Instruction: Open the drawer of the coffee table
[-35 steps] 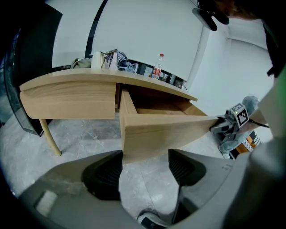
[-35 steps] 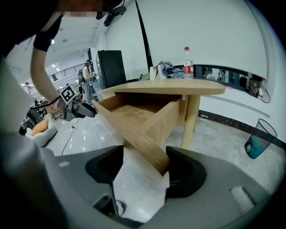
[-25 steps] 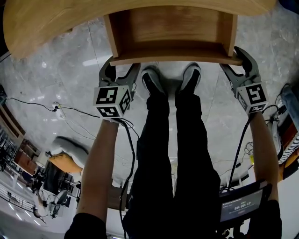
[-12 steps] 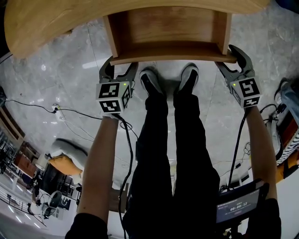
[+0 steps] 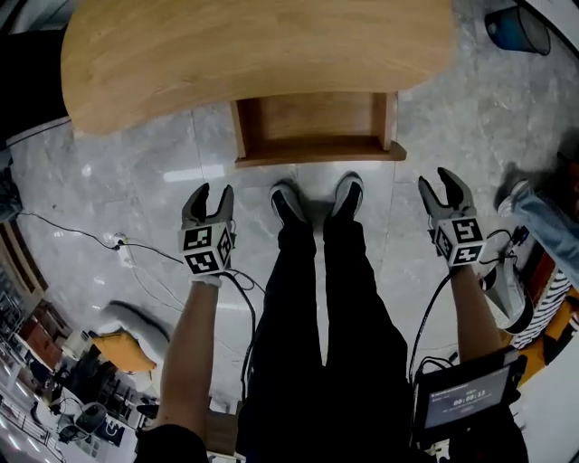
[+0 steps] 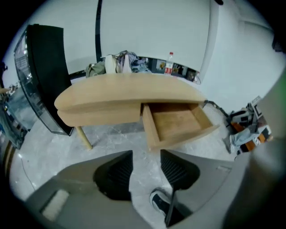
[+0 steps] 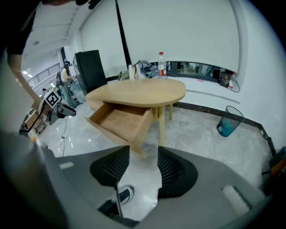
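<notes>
The wooden coffee table (image 5: 253, 54) stands ahead of me with its drawer (image 5: 315, 127) pulled out and empty. My left gripper (image 5: 211, 192) hangs over the marble floor, below and left of the drawer, touching nothing. My right gripper (image 5: 440, 181) hangs below and right of it, also free. Both sets of jaws have just been closing, and a gap with nothing in it remains between each pair. The left gripper view looks past the left gripper (image 6: 146, 156) at the open drawer (image 6: 178, 123). The right gripper view shows the right gripper (image 7: 144, 154) and the drawer (image 7: 120, 120) from the other side.
My legs and shoes (image 5: 317, 199) stand just before the drawer front. A blue bin (image 5: 516, 27) sits at the far right, cables (image 5: 118, 244) trail on the floor at the left, and another person's leg (image 5: 543, 217) shows at the right. A black cabinet (image 6: 44, 76) stands beside the table.
Both grippers have come away from the drawer's front corners, back and upward. Their jaws stand narrower. The table and drawer now look smaller and farther off.
</notes>
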`<state>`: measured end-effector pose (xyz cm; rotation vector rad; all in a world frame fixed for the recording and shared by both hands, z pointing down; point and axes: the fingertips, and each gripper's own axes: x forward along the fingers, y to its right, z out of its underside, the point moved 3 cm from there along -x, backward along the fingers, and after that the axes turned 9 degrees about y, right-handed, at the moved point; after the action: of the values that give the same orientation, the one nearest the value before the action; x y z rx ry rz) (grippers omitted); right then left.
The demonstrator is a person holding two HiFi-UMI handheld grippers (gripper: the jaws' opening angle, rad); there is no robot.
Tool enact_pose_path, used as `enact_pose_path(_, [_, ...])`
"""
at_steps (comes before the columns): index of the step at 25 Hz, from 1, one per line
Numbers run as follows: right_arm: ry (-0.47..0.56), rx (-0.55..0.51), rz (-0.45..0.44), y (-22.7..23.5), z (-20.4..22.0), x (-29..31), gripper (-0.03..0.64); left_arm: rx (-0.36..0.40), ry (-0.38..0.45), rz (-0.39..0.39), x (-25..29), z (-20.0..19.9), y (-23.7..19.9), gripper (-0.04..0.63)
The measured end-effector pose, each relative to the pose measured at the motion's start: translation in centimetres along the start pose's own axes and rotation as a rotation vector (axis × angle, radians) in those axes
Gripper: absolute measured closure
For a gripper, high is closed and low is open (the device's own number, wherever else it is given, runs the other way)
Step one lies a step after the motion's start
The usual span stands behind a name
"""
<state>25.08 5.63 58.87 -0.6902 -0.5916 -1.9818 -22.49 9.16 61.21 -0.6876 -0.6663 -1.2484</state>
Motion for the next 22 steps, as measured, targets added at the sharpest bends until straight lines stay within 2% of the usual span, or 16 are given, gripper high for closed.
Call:
enact_pose_path(3, [0.104, 0.095, 0.014, -1.4, -5.2, -4.5, 0.45, -0.026, 0.121, 0.071, -4.3, -7.1, 3.7, 0.484])
enact_pose_path(6, [0.249, 0.161, 0.002, -2.8, -12.6, -8.1, 0.51, 0.007, 0.26, 0.161, -8.4, -15.5, 8.7, 0.52])
enact_pose_path(9, [0.373, 0.204, 0.014, -4.4, -20.3, -11.7, 0.568, -0.028, 0.375, 0.319, -13.1, -23.2, 14.0, 0.594])
enact_pose_path(12, [0.442, 0.188, -0.013, -7.7, -26.6, -15.0, 0.614, 0.051, 0.432, 0.423, -18.2, -28.8, 19.1, 0.594])
enact_pose_path(15, [0.531, 0.132, -0.069, -10.7, -33.0, -18.7, 0.614, 0.107, 0.531, 0.452, -23.4, -34.6, 22.3, 0.594])
enact_pose_path(19, [0.636, 0.09, -0.122, -13.7, -41.0, -24.5, 0.614, 0.081, 0.657, 0.452, -31.5, -41.3, 23.9, 0.594])
enact_pose_path(22, [0.704, 0.019, -0.149, -15.2, -46.6, -28.6, 0.615, 0.08, 0.751, 0.435, -36.8, -45.6, 24.2, 0.594])
